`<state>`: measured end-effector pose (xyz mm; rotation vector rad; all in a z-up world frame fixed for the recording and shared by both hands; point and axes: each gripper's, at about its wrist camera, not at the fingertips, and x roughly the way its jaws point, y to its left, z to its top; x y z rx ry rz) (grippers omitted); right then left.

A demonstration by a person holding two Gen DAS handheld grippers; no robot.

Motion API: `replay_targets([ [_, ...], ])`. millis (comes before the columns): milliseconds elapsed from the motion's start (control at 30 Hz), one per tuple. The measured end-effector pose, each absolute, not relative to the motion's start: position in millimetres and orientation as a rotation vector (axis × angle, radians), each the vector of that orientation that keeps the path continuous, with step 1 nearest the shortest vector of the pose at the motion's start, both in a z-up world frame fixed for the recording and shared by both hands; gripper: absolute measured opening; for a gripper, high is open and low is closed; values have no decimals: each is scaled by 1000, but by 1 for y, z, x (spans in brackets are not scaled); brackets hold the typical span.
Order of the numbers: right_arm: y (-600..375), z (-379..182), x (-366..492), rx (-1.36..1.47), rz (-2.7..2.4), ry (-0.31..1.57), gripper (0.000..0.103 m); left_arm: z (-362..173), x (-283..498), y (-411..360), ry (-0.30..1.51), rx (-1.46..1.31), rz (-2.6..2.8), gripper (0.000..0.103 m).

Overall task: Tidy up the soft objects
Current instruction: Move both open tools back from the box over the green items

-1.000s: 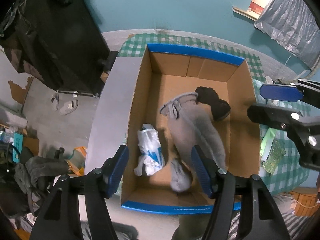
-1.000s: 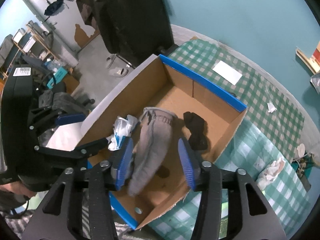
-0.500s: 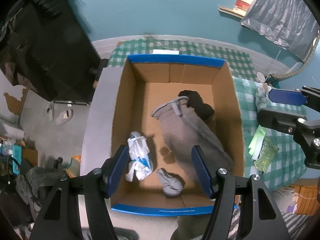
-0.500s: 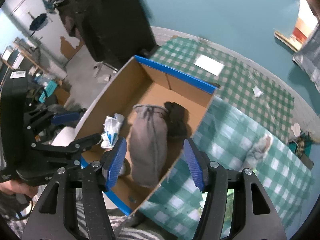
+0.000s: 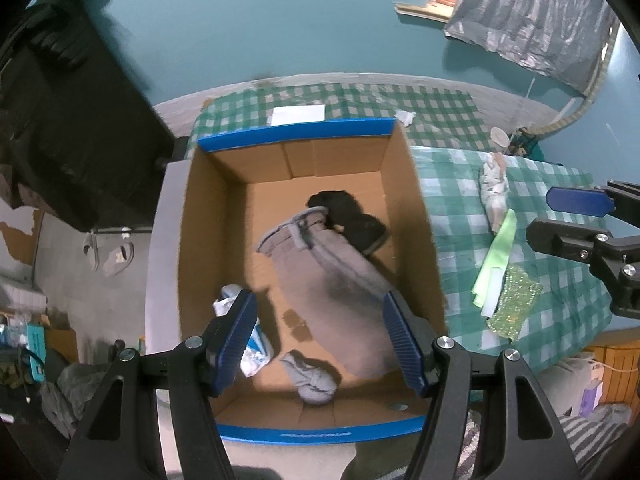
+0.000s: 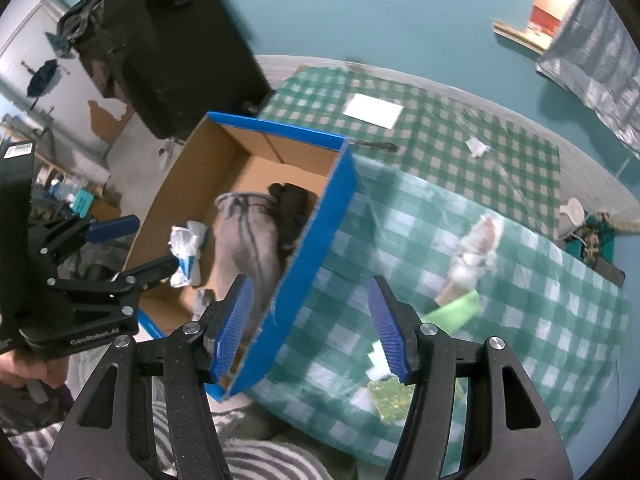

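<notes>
The right gripper (image 6: 310, 326), jaws open and holding nothing – they have just been opening – hangs over the checked cloth, nearer the light green folded cloth (image 6: 454, 310), whose long axis runs away from it; the left gripper (image 5: 318, 338), also open and empty, hangs above the blue-edged cardboard box (image 5: 296, 134)

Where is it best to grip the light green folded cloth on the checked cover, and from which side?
Grip the light green folded cloth at mid-length, from above, tool pads across its narrow width: it lies flat as a long strip.
</notes>
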<state>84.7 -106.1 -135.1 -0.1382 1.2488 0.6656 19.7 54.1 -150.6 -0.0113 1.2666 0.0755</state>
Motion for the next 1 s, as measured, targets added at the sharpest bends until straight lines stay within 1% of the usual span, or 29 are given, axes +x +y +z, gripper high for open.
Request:
replay_targets([
  [400, -173, -148, 90, -73, 518, 1295, 60, -154, 35, 9, 1280, 47, -19, 67],
  [1000, -256, -188, 90, 24, 346, 1416, 60, -173, 50, -69, 1327, 139, -156, 67],
])
